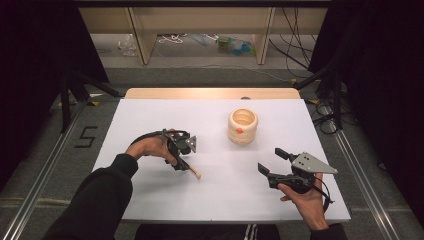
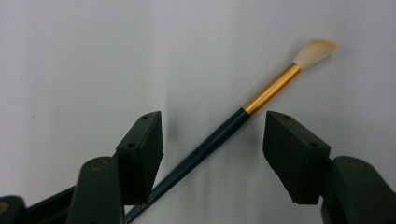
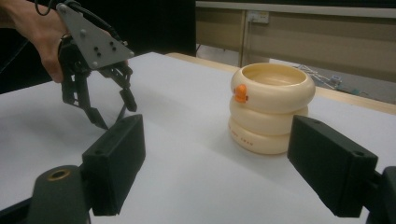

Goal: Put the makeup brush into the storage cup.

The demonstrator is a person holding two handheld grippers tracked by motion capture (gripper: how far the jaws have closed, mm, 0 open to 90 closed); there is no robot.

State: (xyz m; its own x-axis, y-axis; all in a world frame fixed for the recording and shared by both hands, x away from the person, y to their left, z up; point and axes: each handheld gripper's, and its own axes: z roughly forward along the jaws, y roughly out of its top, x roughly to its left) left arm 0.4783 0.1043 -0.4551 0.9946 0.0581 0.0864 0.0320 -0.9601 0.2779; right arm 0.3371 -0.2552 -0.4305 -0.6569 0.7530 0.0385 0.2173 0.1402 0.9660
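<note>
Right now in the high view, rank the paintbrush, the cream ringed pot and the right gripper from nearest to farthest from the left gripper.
1. Paintbrush: lying on the table right under the left gripper, between its open fingers.
2. Cream ringed pot: farther back and to the right.
3. Right gripper: across the table at the near right, a little farther off than the pot.

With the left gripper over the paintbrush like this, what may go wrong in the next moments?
1. The paintbrush lies slanted between the fingers of the left gripper, nearer to one of them, so that finger may push it first and it may turn or slip out.
2. The handle lies flat on the table, so the fingers may scrape the surface or close above it.
3. The ringed cup stands not far away; a swinging brush might hit it.
</note>
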